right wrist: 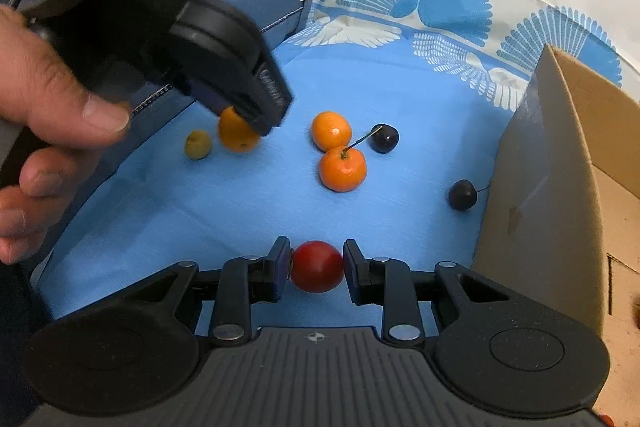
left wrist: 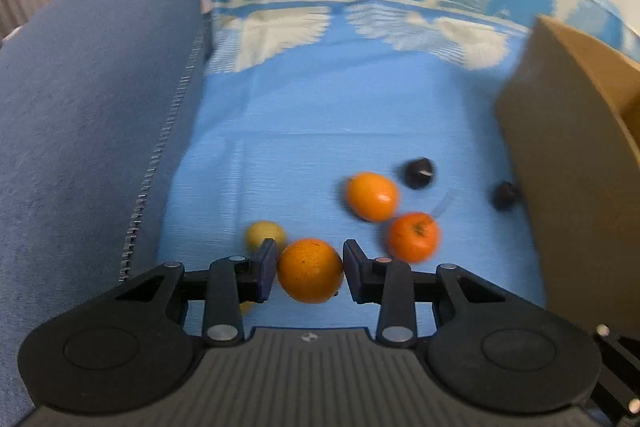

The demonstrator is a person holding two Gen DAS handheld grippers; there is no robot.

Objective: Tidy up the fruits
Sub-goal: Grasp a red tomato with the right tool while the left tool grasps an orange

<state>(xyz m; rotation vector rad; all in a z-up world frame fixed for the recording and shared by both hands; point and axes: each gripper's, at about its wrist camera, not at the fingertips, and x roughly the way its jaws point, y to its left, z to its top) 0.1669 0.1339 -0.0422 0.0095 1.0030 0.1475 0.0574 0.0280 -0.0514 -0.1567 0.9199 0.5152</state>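
Three oranges, two dark cherries, a yellowish fruit, perhaps a lime, and a red tomato on blue cloth.

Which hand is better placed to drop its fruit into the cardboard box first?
Right, probably. The right gripper grips the red fruit right beside the cardboard box; the left gripper, holding an orange, sits farther away.

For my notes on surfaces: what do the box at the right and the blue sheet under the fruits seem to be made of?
The box looks like plain brown cardboard, matte, with a raw cut edge. The blue sheet seems to be woven fabric, matte, with a fine ribbed texture.
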